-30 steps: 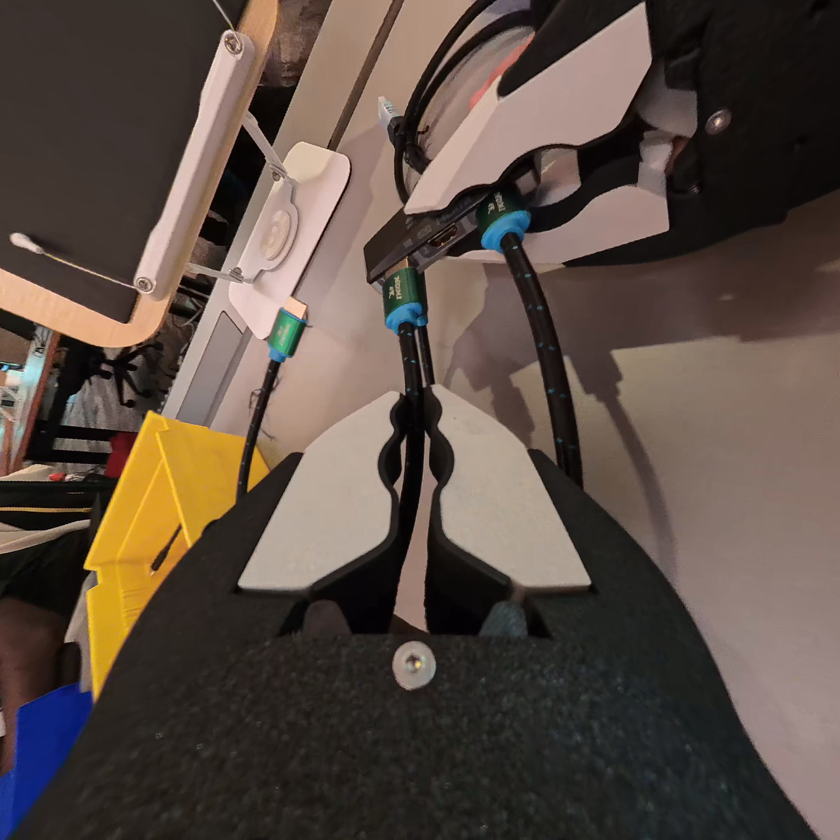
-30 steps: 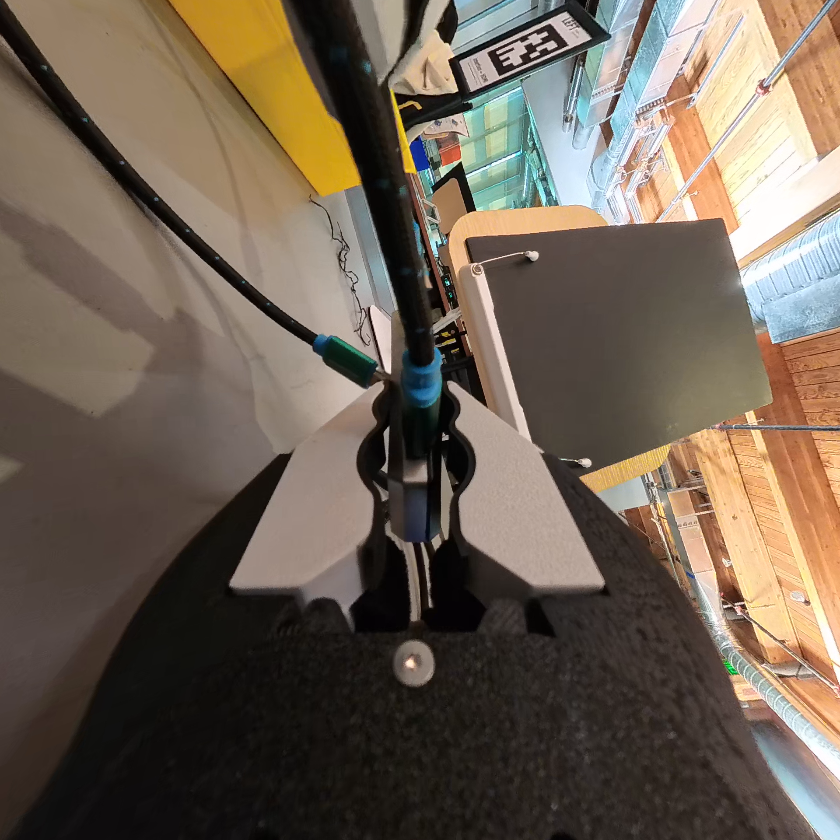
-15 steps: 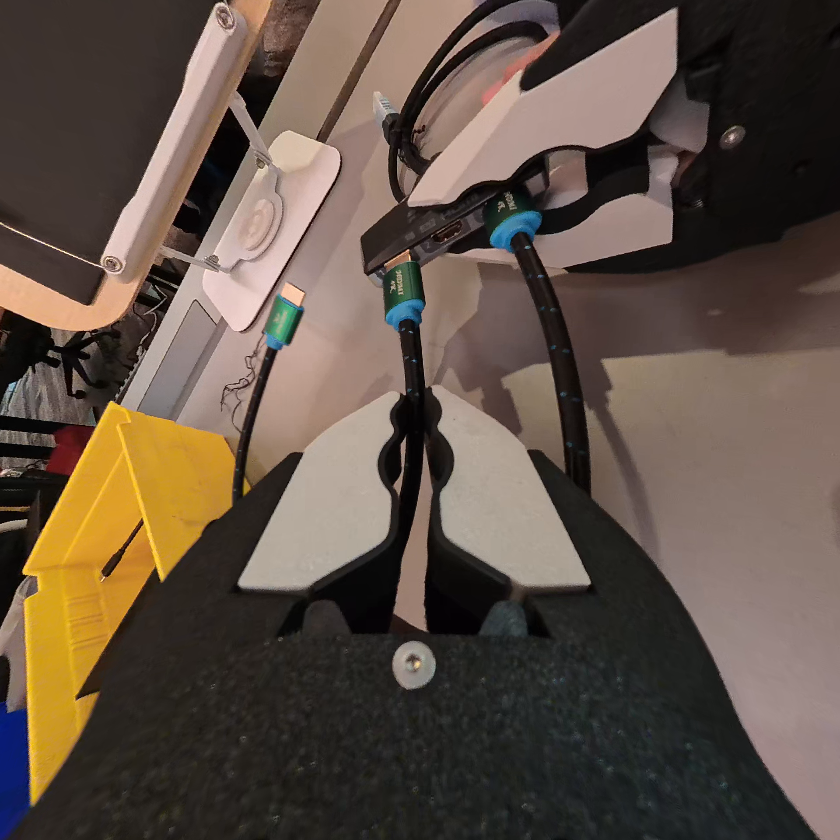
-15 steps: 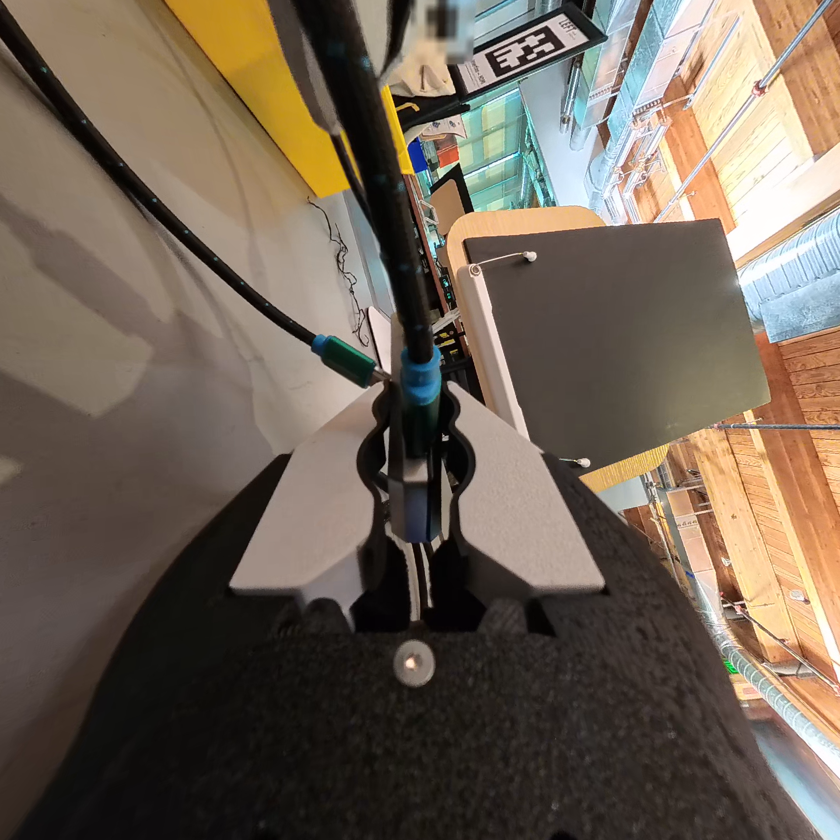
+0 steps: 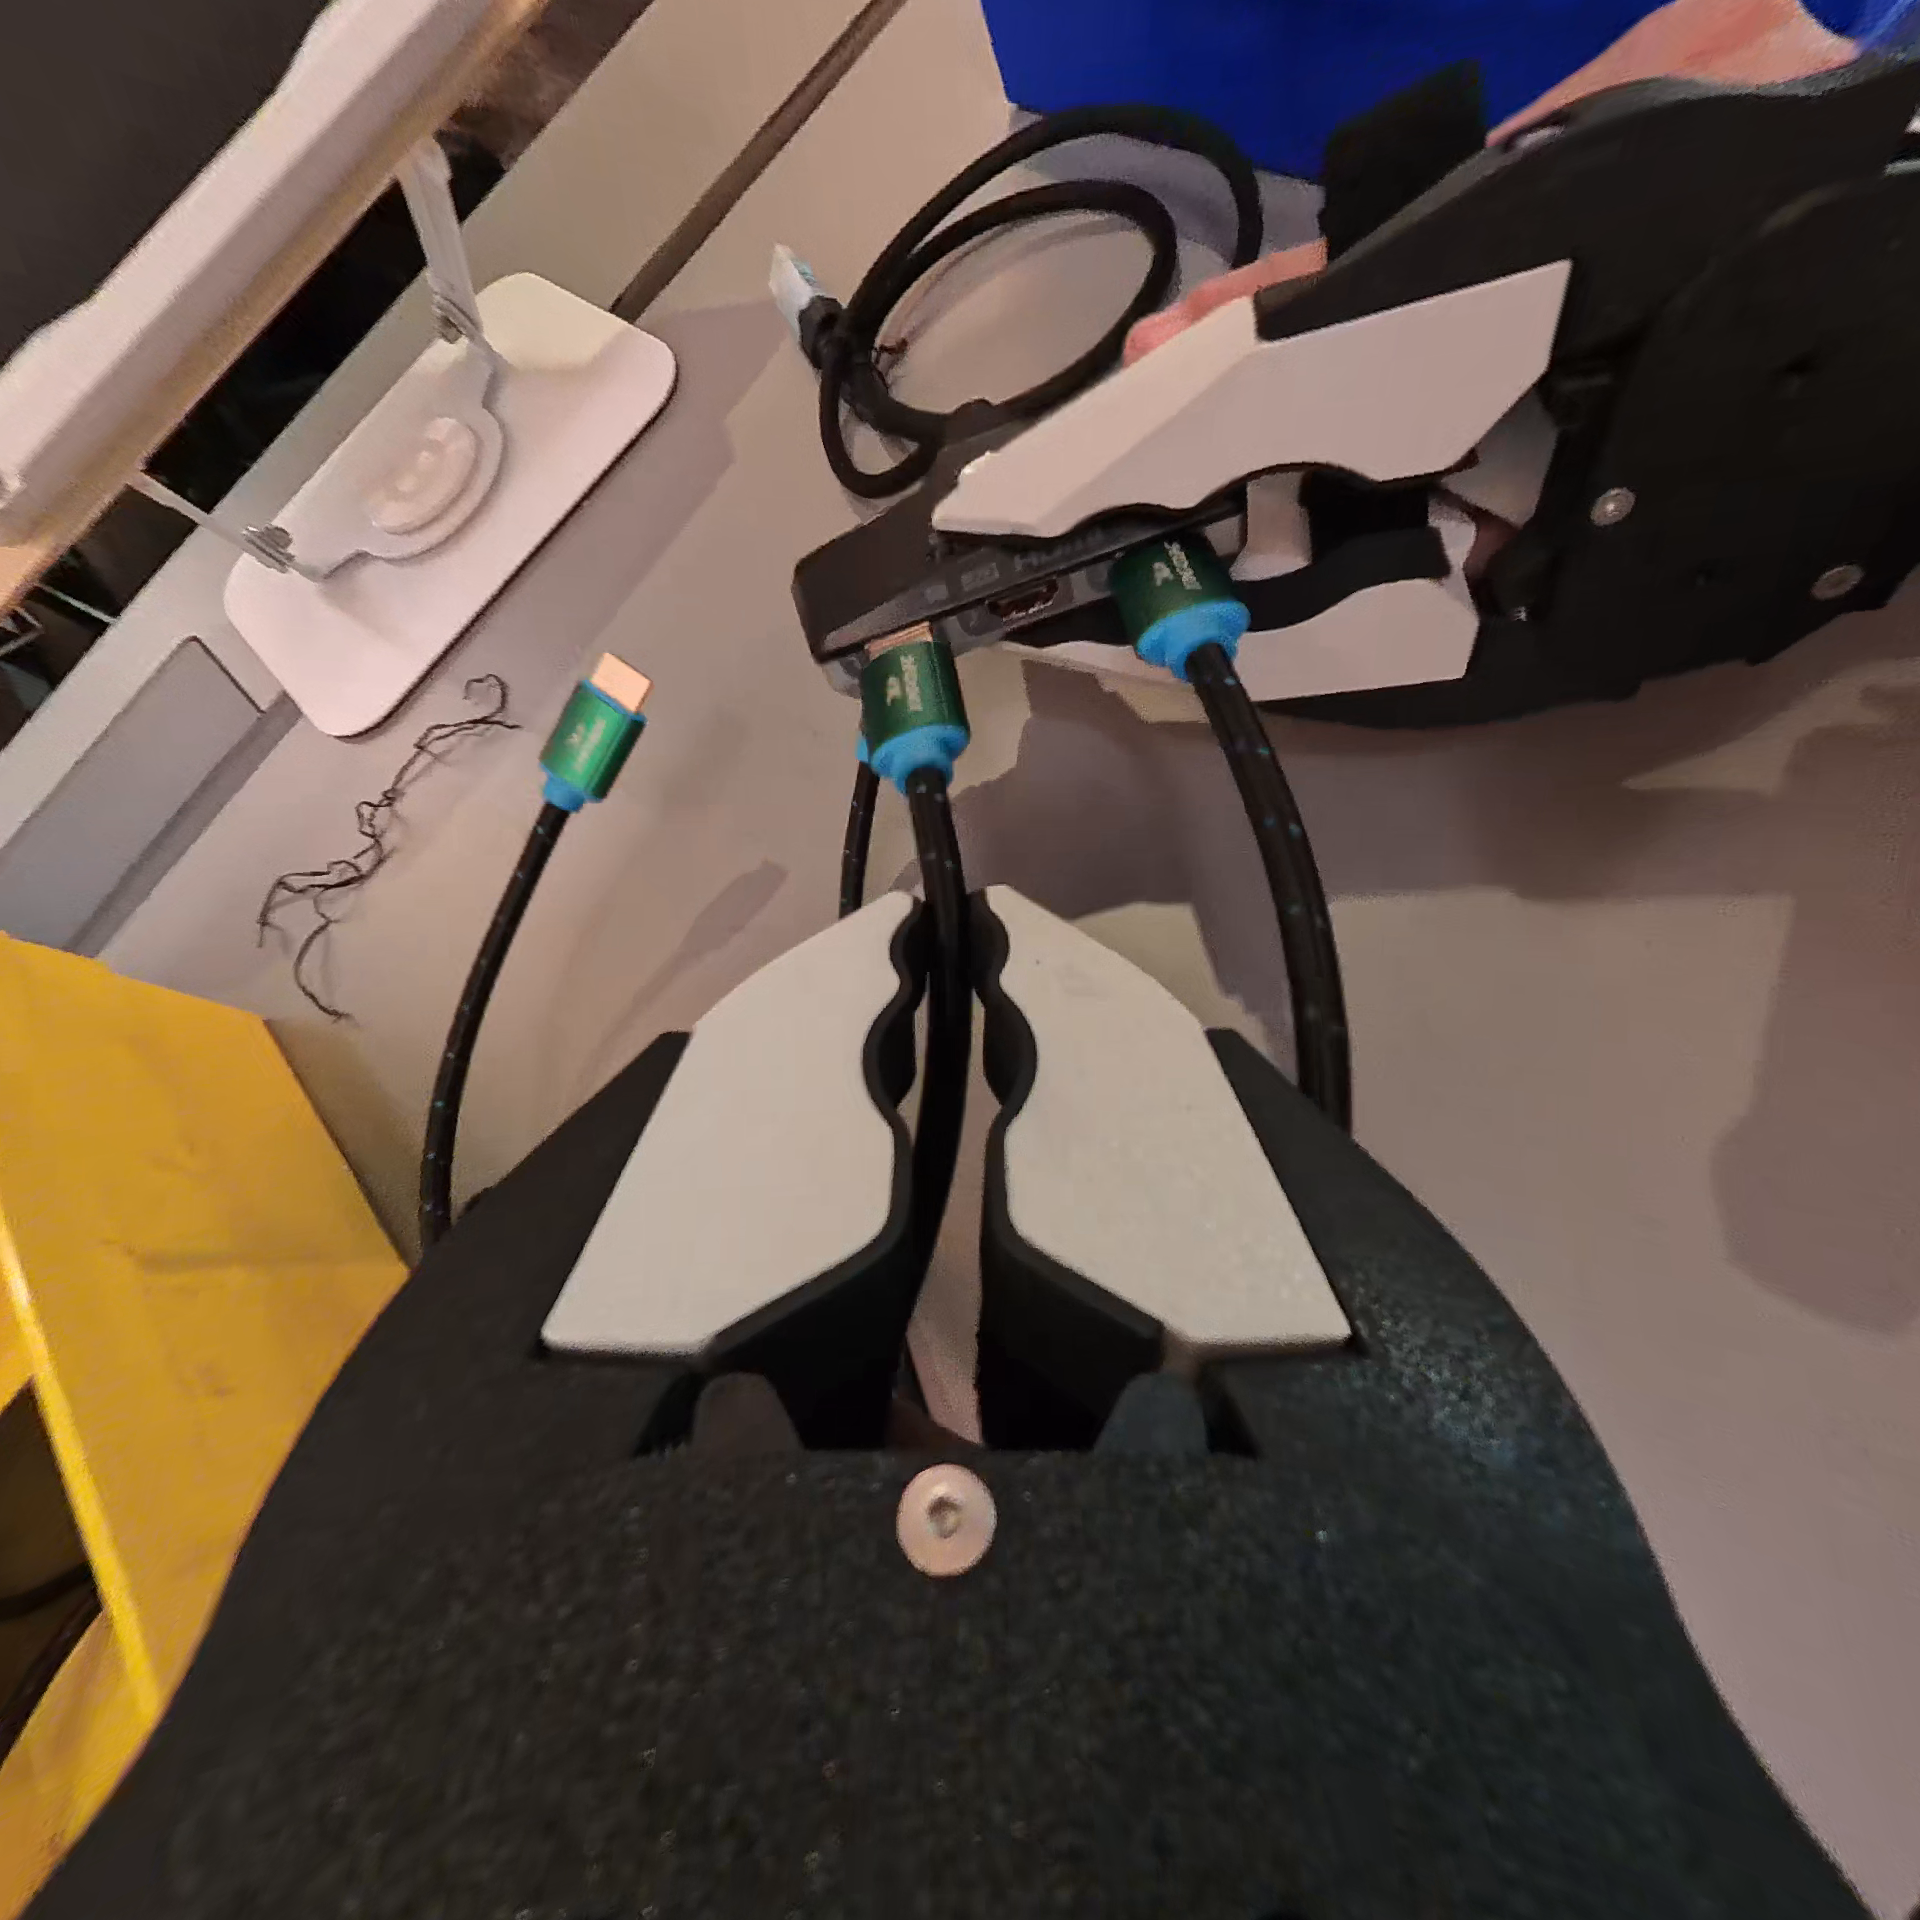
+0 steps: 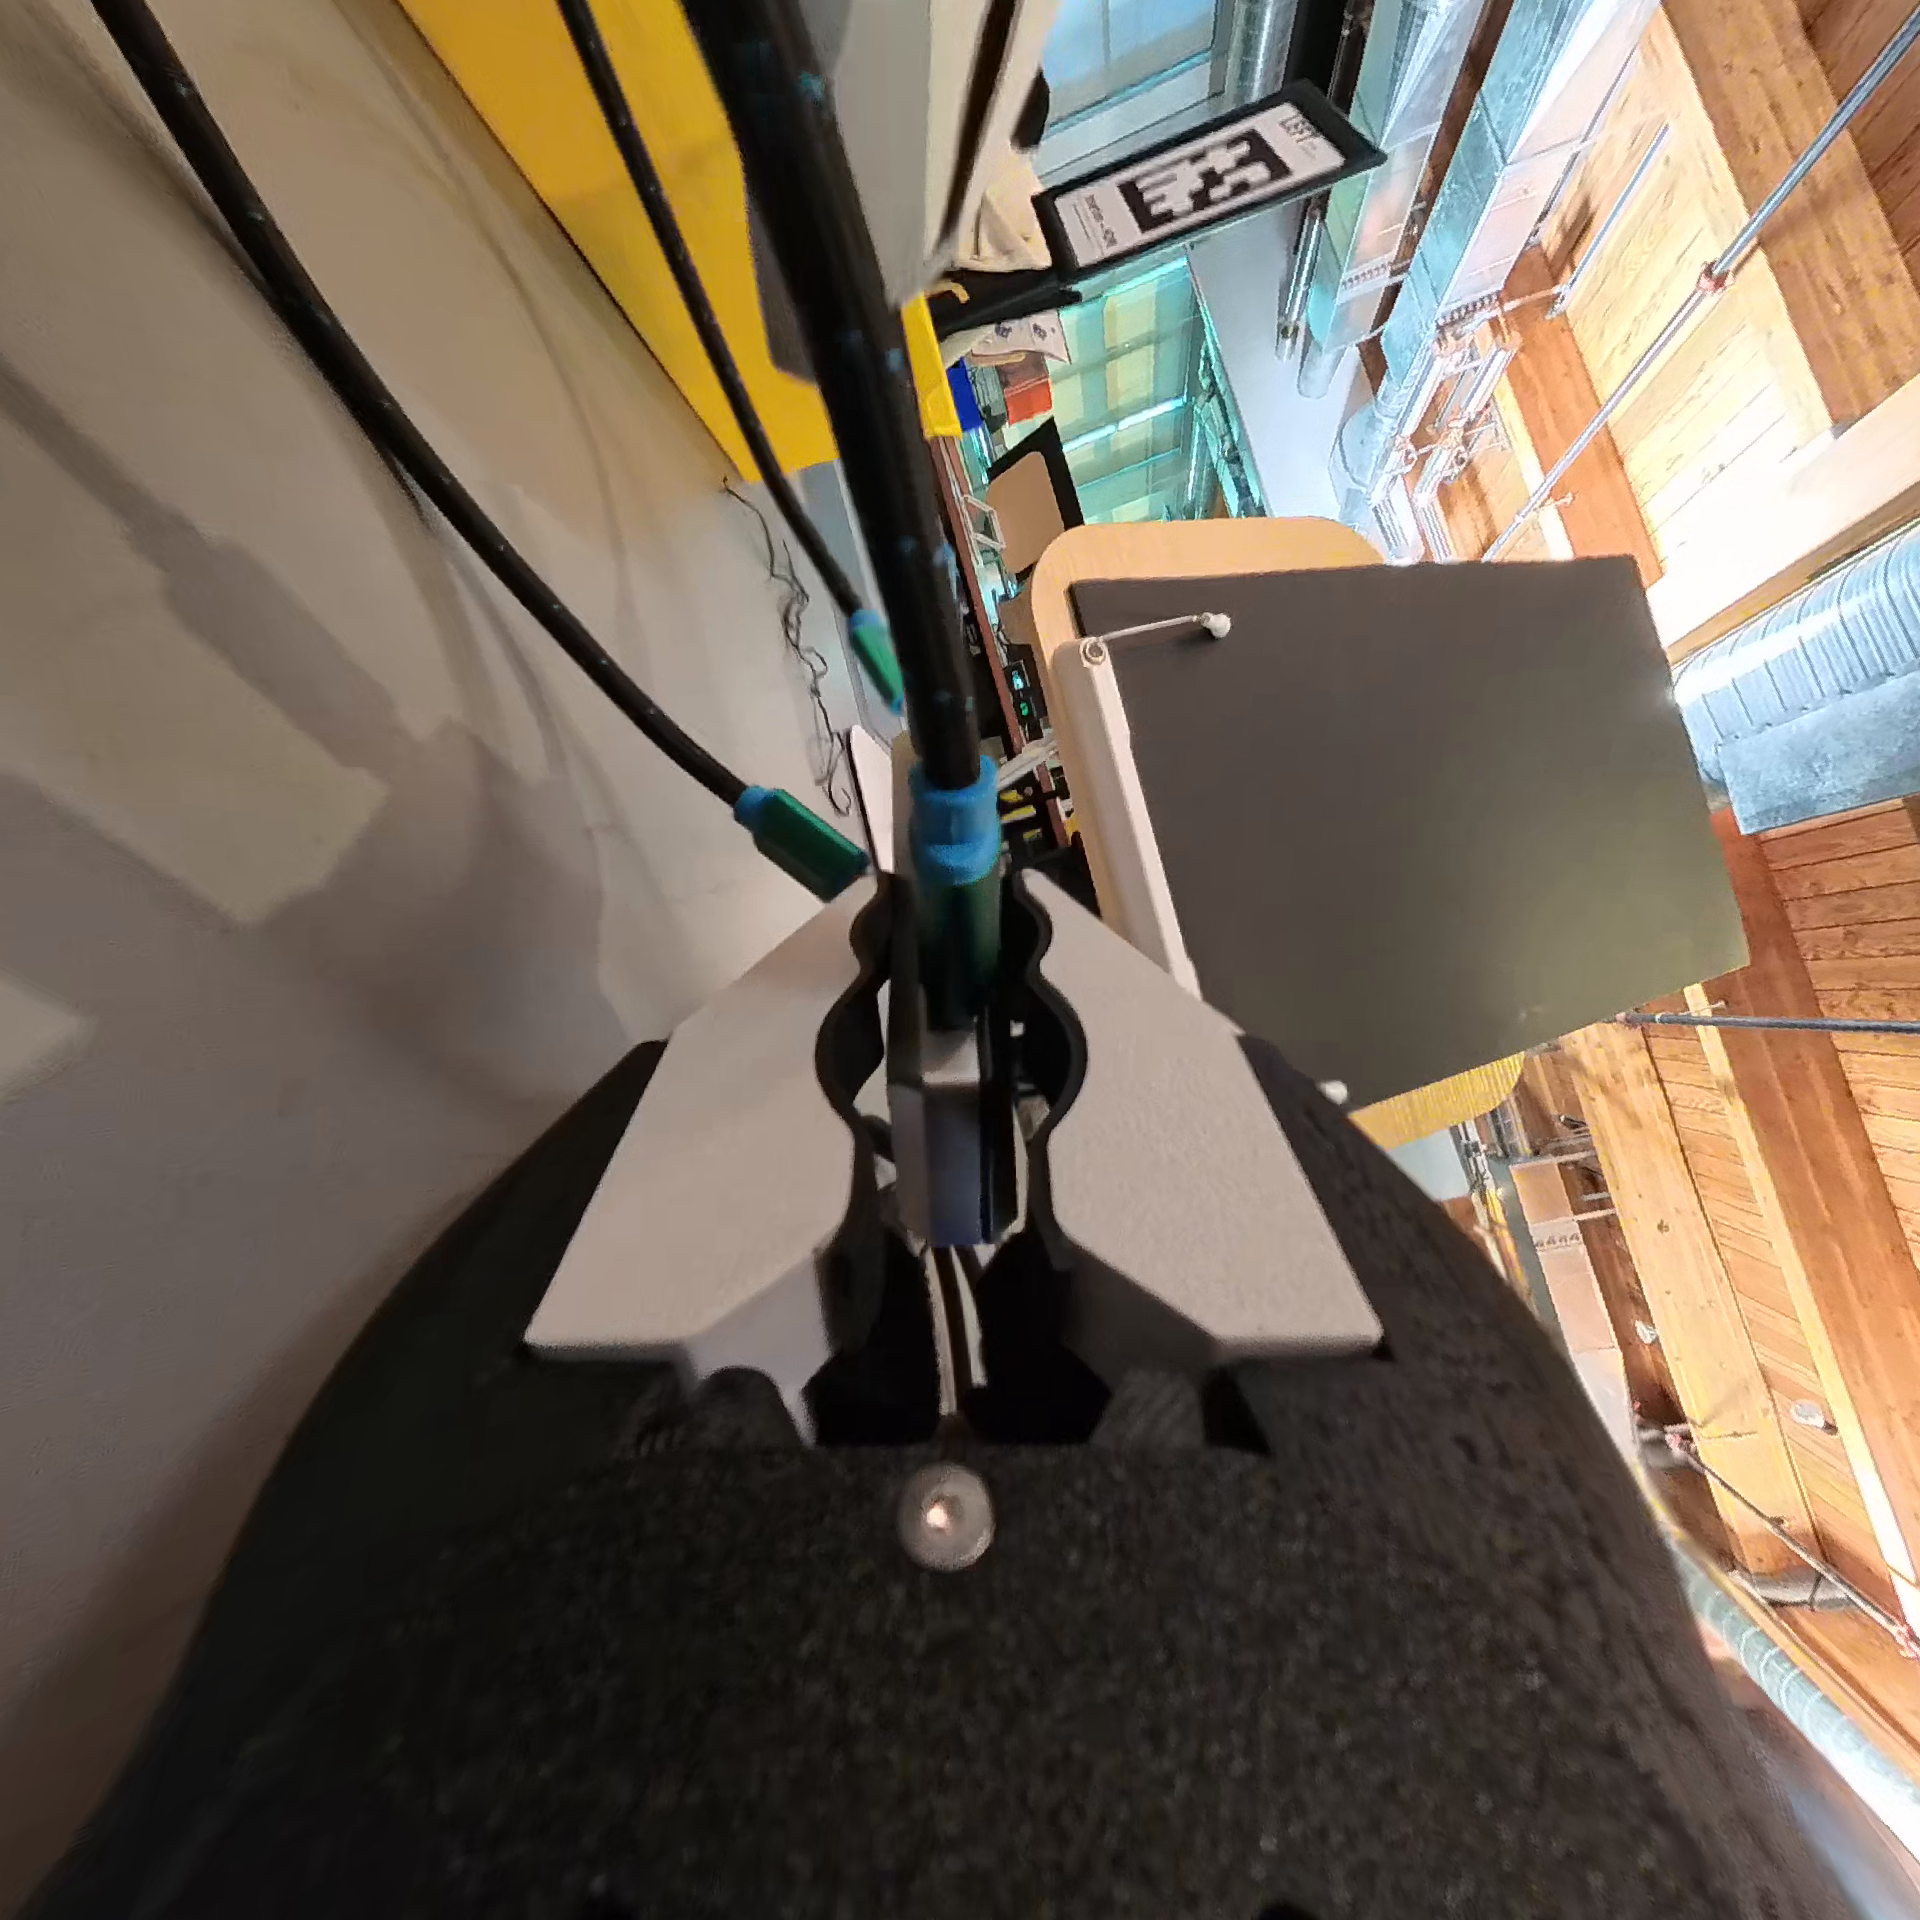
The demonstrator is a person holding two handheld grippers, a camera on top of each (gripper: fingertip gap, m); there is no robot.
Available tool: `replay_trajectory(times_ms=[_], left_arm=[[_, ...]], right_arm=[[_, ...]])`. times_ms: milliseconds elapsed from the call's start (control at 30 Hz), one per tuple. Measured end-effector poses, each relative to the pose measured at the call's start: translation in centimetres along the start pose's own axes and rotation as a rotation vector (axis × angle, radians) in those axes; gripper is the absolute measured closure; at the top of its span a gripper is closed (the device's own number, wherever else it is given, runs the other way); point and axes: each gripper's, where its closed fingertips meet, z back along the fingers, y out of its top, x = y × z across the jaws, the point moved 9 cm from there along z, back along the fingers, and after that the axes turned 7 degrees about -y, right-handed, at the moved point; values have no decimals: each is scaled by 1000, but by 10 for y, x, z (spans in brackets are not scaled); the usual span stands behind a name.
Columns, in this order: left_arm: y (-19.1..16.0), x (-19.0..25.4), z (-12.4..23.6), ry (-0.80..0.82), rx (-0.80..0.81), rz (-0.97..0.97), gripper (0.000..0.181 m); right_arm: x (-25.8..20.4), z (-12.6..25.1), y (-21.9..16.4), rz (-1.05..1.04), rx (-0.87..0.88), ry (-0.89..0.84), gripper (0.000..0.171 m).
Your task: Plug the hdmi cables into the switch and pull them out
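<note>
The left gripper (image 5: 948, 914) has its jaws closed on a braided HDMI cable (image 5: 940, 997), whose green plug (image 5: 909, 696) sits at the switch's (image 5: 883, 582) near edge, its gold tip showing. Bare table (image 5: 1558, 1039) lies rightward; a yellow bin (image 5: 156, 1195) crowds the left. Beyond, the right gripper (image 6: 940, 914), tilted sideways, clamps the switch, another plug (image 5: 1174, 592) seated in it.

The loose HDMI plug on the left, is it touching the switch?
Apart. The left wrist view shows the loose plug lying on the table, with bare tabletop plainly between it and the switch.
</note>
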Motion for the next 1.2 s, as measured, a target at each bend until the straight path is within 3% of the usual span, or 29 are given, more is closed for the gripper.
replay_trajectory(times_ms=[100, 367, 667, 1200], left_arm=[[-4, -3, -6, 4, -23, 22, 175], [-6, -4, -12, 61, -25, 55, 176], [-9, -11, -17, -25, 32, 153, 175], [-8, 6, -24, 63, -15, 132, 175]], right_arm=[[-4, 4, 12, 31, 63, 5, 152], [-8, 2, 16, 33, 32, 24, 152], [-9, 1, 14, 32, 13, 35, 152], [-20, -10, 8, 60, -158, 43, 151]])
